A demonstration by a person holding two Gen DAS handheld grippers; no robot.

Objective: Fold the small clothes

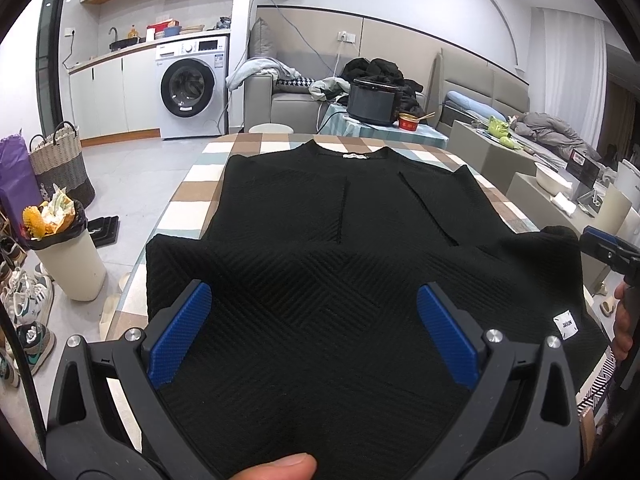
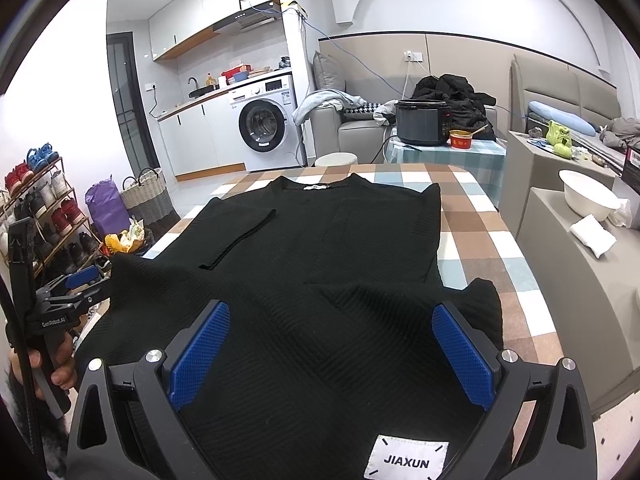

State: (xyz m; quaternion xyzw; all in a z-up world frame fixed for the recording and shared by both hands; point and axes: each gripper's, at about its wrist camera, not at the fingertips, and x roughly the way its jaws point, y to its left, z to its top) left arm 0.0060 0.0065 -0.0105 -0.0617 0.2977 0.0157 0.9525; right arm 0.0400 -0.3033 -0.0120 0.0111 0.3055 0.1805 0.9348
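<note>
Across the middle of the checked table [image 2: 472, 216] lies a black ribbed-knit top [image 2: 320, 240], collar toward the far edge, hem bunched near. Left gripper [image 1: 314, 332] and right gripper [image 2: 330, 350] both gape wide over it, gripping nothing.

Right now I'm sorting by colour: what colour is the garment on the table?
Black, with a herringbone texture; the garment shows best in the right wrist view.

White-walled room: washing machine [image 1: 191, 87] under kitchen counter, grey sofa [image 1: 280, 106], pale tiled floor [image 1: 132, 176], shoe rack [image 2: 44, 208].
</note>
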